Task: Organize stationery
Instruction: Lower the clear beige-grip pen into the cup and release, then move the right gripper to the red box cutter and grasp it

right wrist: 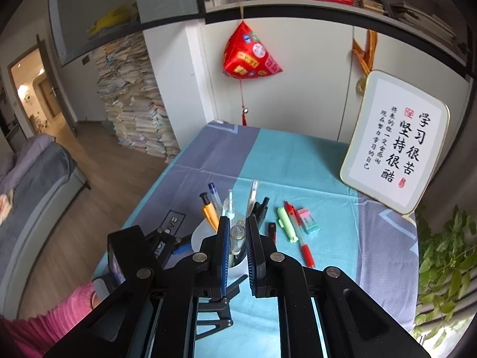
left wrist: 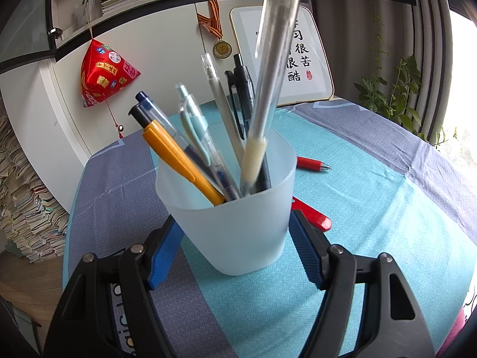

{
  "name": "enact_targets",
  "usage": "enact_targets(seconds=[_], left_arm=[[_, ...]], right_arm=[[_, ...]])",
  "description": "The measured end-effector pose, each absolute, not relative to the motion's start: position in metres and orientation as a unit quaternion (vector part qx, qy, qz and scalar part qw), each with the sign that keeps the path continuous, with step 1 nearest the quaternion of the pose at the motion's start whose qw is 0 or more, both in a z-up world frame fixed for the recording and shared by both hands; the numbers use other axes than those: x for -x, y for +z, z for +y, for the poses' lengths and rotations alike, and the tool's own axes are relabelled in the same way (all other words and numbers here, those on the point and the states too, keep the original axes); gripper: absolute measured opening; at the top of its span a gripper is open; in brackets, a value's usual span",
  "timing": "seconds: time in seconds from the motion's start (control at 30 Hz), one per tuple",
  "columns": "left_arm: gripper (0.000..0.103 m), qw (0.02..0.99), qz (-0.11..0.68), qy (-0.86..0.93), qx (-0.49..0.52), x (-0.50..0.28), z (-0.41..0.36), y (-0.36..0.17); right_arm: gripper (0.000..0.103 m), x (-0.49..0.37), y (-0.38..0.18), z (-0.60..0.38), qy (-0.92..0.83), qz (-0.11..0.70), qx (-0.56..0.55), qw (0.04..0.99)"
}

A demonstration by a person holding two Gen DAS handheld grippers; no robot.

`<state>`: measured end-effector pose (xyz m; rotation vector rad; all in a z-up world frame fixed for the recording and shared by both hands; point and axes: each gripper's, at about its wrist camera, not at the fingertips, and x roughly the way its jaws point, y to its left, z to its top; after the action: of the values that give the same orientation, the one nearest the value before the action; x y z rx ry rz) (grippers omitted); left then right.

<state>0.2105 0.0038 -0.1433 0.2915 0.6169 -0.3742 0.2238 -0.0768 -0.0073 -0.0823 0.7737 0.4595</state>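
You get soft, even daylight in both views, with a blown-out window (left wrist: pixel 465 89) at the left-wrist view's right edge. Fisheye bending curves the shelf (right wrist: pixel 328 15) and darkens the corners. The clear pen (left wrist: pixel 268 89) close to the lens smears with blur; shadows stay faint.

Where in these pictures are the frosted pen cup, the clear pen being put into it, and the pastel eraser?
frosted pen cup (left wrist: pixel 235 232): left wrist view, front wall.
clear pen (left wrist: pixel 275 59): left wrist view, mid barrel.
pastel eraser (right wrist: pixel 308 220): right wrist view, top face.
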Motion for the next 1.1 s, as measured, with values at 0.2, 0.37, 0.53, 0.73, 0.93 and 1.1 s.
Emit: enact_targets(seconds=[0.2, 0.37, 0.53, 0.73, 0.93, 1.1], left_arm=[[0.070, 0.925, 0.301, -0.182, -0.142, -0.211, 0.004, -0.143], [0.070, 0.925, 0.301, -0.182, -0.142, -0.210, 0.004, -0.142], [0.070, 0.925, 0.301, -0.182, -0.142, -0.211, 0.004, -0.142], [0.070, 0.925, 0.303, -0.182, -0.142, -0.213, 0.004, -0.143], [0.071, 0.925, 0.303, -0.183, -0.142, -0.213, 0.004, -0.143], [0.071, 0.925, 0.302, -0.182, -0.142, -0.214, 0.004, -0.143]], right_arm=[[0.011, -0.227, -0.016, -0.067, 0.226, 0.386, 0.058, 0.893], [0.011, -0.234, -0.029, -0.060, 0.222, 0.394, 0.061, 0.890], [0.011, -0.242, -0.037, -0.063, 0.220, 0.406, 0.050, 0.886], [0.011, -0.251, -0.050, -0.067, 0.226, 0.423, 0.031, 0.877], [0.011, -0.243, -0.047, -0.083, 0.241, 0.413, 0.001, 0.878], [0.038, -0.228, -0.042, -0.109, 0.233, 0.388, -0.019, 0.891]])
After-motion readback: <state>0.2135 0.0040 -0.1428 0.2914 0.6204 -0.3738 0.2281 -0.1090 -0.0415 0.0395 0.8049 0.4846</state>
